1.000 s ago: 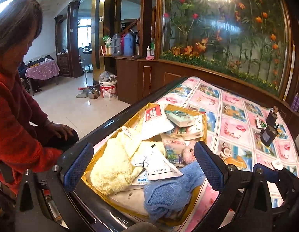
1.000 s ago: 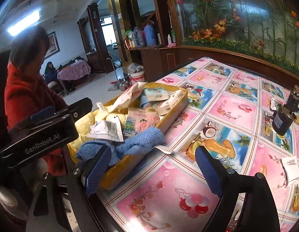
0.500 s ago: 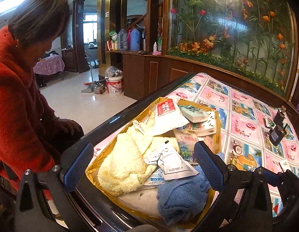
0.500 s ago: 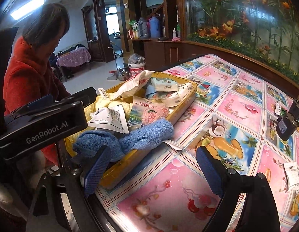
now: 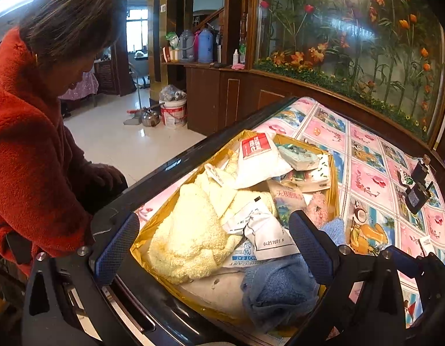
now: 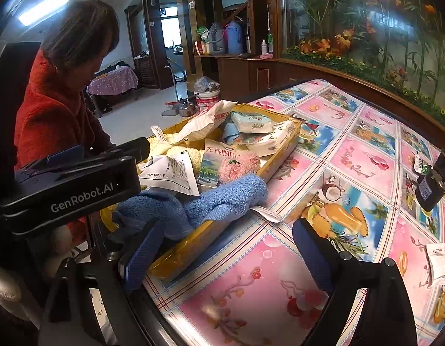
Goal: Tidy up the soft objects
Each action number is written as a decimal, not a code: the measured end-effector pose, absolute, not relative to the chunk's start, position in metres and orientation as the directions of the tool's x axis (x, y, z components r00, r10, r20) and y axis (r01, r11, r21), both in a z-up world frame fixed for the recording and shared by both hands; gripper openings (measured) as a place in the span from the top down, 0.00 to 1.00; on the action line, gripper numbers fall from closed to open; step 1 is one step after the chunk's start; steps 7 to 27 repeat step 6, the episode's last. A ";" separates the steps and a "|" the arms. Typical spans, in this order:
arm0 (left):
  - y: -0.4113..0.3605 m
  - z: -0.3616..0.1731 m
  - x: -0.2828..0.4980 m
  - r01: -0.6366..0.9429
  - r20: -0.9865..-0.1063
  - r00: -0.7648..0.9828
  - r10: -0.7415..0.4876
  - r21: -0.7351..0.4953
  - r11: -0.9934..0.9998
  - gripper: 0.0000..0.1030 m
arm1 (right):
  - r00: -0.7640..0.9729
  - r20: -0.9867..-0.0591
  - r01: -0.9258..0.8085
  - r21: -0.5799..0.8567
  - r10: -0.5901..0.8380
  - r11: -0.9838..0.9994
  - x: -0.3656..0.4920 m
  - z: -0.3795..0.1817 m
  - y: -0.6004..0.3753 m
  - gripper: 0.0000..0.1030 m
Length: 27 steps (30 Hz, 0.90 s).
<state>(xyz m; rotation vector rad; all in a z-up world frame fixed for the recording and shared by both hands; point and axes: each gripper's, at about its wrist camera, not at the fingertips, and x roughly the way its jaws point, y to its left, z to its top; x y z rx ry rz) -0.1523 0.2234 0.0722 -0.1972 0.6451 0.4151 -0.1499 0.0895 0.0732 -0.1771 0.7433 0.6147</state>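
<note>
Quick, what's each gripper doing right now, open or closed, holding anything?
Left gripper: open, holding nothing.
Right gripper: open, holding nothing.

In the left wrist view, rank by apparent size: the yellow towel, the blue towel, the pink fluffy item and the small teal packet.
1. yellow towel
2. blue towel, partly hidden by the fingers and nearest the camera, so unsure against the yellow
3. teal packet and pink fluffy item: look alike, the pink one partly covered
</note>
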 end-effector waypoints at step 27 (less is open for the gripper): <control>0.227 0.070 -0.151 -0.455 -0.645 0.696 0.314 -0.058 0.889 0.00 | 0.566 -0.680 -0.581 0.073 0.466 0.811 -0.149 0.074 0.088 0.10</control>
